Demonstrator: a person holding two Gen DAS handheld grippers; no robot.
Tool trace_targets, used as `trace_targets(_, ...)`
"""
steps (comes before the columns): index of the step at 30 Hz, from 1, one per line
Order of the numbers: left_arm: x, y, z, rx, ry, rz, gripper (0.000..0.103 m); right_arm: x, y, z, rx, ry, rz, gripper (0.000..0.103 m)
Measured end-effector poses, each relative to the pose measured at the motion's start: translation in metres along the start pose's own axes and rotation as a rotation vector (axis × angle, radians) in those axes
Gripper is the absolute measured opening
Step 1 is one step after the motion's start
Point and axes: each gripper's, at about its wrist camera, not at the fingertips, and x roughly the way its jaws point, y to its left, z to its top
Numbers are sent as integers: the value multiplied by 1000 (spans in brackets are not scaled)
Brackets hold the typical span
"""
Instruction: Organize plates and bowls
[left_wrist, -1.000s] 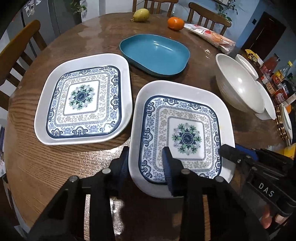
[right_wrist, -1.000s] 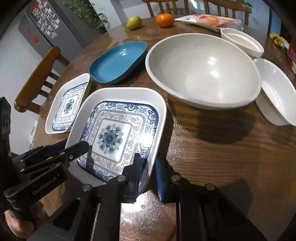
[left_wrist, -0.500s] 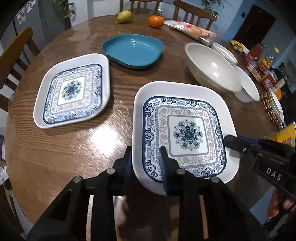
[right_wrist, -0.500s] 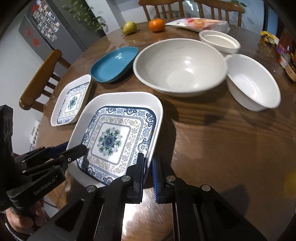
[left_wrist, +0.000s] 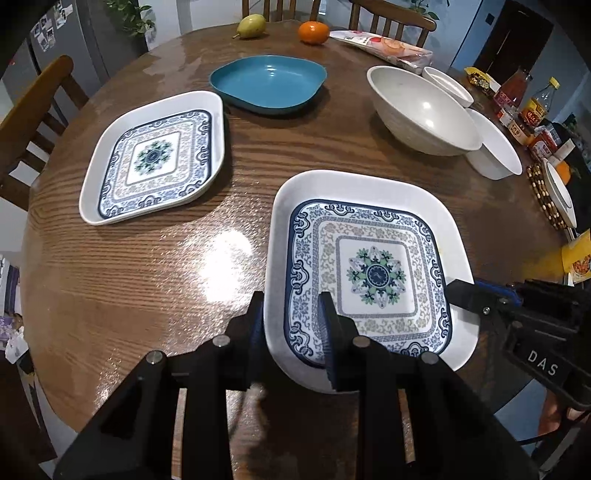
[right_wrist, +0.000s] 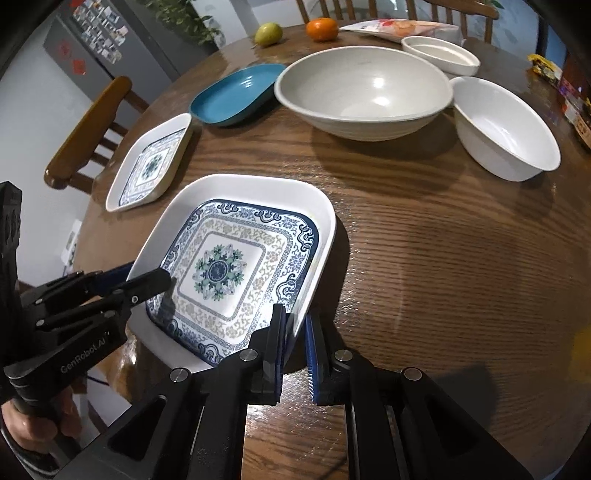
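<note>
Plates and bowls lie scattered on a round wooden table (left_wrist: 155, 280), and the near patterned plate (left_wrist: 369, 266) is the item in hand. The left gripper (left_wrist: 291, 325) is closed over that plate's near-left rim, one finger inside the dish and one outside. The right gripper (right_wrist: 295, 332) is pinched nearly shut on the plate's near-right rim. The plate appears to be lifted clear of the wood, level, near the table's near edge; no contact with the table can be confirmed.

Judgement on the step: this plate most likely belongs on its twin, the second patterned plate (left_wrist: 155, 158), which sits at the left, well apart. Both grips are on one end of the plate, so the far end is unsupported; it should be kept level, carried left, squared to the twin's corners, and lowered before either grip is released.

Containers, outward: held plate, nothing in it. Second patterned plate, nothing in it. Teal dish (left_wrist: 269, 83), far centre, nothing in it. Large grey-white bowl (right_wrist: 364, 90), far right, nothing in it. White bowl (right_wrist: 506, 125) just beside it, touching or nearly so, nothing in it. Small white dish (right_wrist: 439, 55) behind them, contents not fully visible.
</note>
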Motion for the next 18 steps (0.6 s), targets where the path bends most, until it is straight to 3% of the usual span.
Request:
trace_targets(12,1,27,-1,-64,20,32,29,15,17,2,-36,27,42,12)
trace_targets(14,-2,31,0,-73,11,37,42,15,19,3,-44,34,36,14)
trace_targets(16,-6,37,1,-83,-7,47,63,10,19,4,-54,17,22,21)
trace_targets(18,-12,46,3,-105,-24,60,70,4,16,7,-45,-7,16,38)
